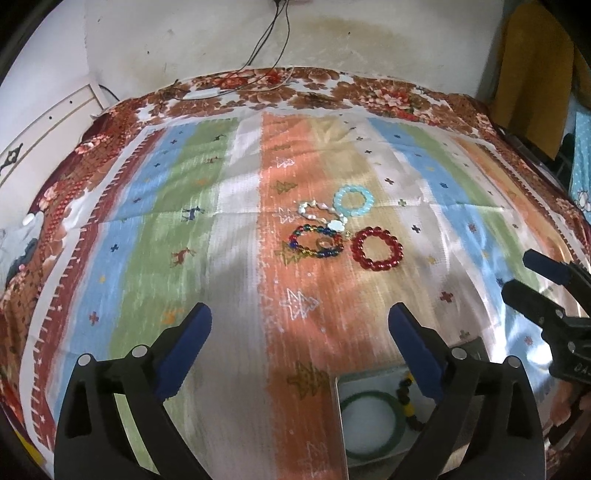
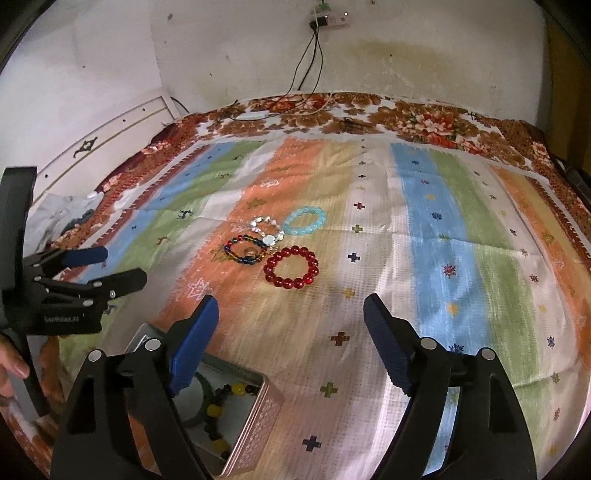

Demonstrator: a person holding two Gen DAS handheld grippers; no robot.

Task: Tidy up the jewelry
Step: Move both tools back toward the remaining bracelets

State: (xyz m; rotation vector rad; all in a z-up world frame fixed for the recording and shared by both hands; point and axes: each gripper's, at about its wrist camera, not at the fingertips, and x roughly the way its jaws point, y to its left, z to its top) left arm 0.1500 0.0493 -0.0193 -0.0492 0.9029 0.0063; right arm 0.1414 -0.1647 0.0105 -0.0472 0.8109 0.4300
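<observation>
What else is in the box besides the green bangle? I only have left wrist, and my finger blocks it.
Observer: The right wrist view shows a bead string of dark beads with at least three yellow ones.
Operator: Box exterior?
Observer: The box has a pink patterned side wall.
Operator: The cables run off the top of my frame. Where do they go?
Observer: Into a power strip mounted on the wall.
</observation>
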